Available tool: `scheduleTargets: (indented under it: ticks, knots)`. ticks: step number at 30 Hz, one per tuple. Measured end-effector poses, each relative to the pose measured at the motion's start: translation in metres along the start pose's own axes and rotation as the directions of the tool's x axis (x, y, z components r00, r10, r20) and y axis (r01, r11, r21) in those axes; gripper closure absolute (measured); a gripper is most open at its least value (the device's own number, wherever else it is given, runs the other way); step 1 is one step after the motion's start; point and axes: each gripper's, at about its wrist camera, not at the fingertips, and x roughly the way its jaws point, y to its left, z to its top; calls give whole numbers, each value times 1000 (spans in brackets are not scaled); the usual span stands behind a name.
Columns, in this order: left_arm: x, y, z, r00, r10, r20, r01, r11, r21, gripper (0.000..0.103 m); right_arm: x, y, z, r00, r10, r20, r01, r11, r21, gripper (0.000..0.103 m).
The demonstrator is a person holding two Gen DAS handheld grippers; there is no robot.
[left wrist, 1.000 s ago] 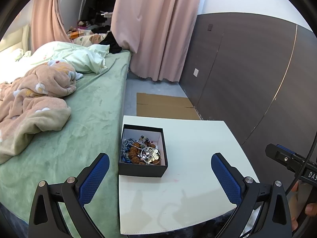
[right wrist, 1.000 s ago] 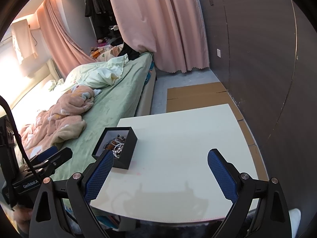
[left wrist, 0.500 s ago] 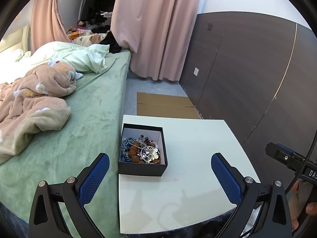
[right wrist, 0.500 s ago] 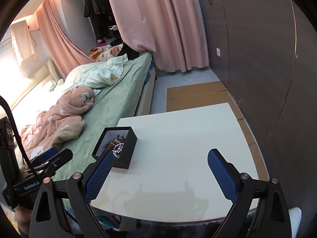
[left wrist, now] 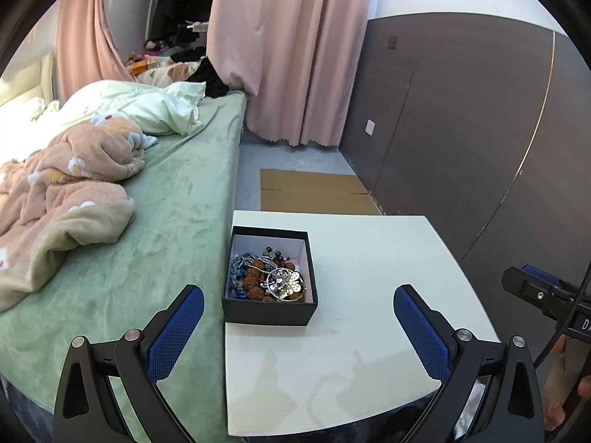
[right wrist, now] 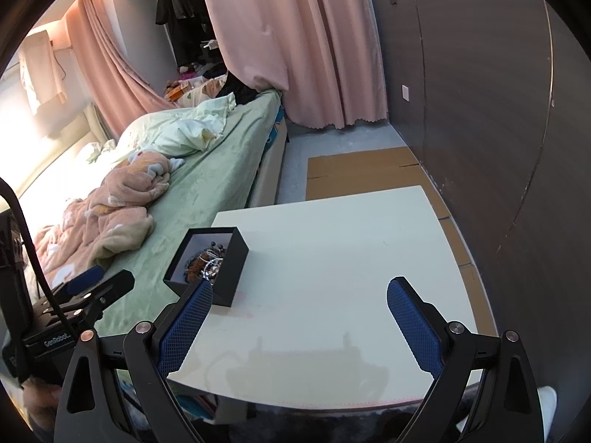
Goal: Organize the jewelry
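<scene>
Black box (left wrist: 269,312), white lining; cream table (left wrist: 373,269); green bedsheet (left wrist: 184,199); pink curtain (left wrist: 295,48); blue mesh-textured claw pads (left wrist: 421,328).

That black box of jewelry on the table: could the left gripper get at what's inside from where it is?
Probably yes. The black box has no lid, the jewelry lies exposed, and the left gripper is open with nothing between them on the white table.

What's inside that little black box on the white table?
The open black square box holds a tangled heap of jewelry: brown bead strands, silvery chains, a round silver pendant on top, some blue and dark beads. Whatever lies beneath the heap is covered.
</scene>
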Motion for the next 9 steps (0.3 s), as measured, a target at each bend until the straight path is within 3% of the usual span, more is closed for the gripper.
scheduleTargets:
  ticks: [9]
  knots:
    - [1,-7,-1,1000,8,1,-8,999,51,1,11,-7,-3,999,-31,-43,32,999,24,7]
